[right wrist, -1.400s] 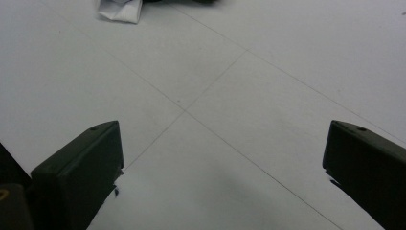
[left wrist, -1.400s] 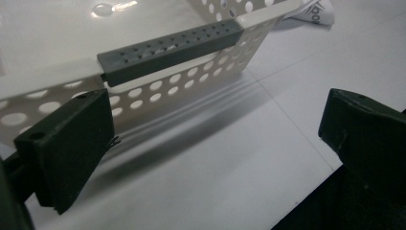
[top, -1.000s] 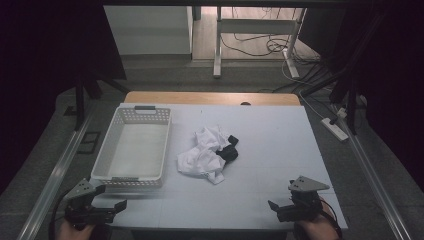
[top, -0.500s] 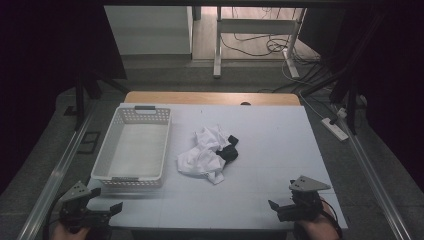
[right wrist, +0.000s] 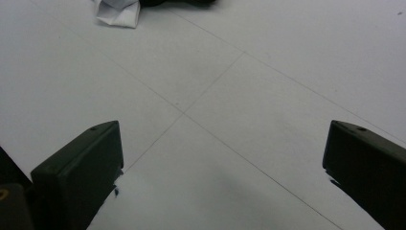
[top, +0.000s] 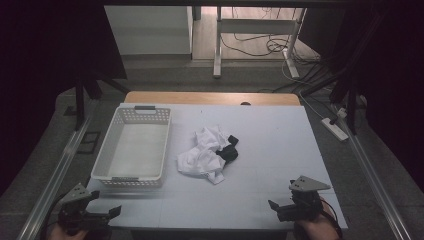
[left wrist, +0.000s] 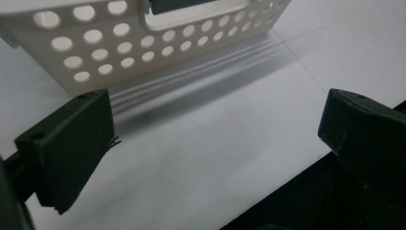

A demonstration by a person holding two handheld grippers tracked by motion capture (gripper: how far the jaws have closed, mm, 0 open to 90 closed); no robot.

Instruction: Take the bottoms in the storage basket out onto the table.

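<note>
White bench (top: 280, 150) under dim light, and a crumpled pile of white and black cloth (top: 207, 154) sits mid-surface, just right of the white perforated basket (top: 132, 147). Near the basket's front corner, off the bench edge, the left tool (top: 114, 212) hangs released, jaws wide, gripping nothing. The right tool (top: 272, 205) hovers over the bench's near right corner, well apart from the cloth, jaws spread too.

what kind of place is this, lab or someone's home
Most likely a lab or recording workspace: a white-topped table framed by metal rails, loose cables and a power strip on the floor, dark curtains around.
</note>
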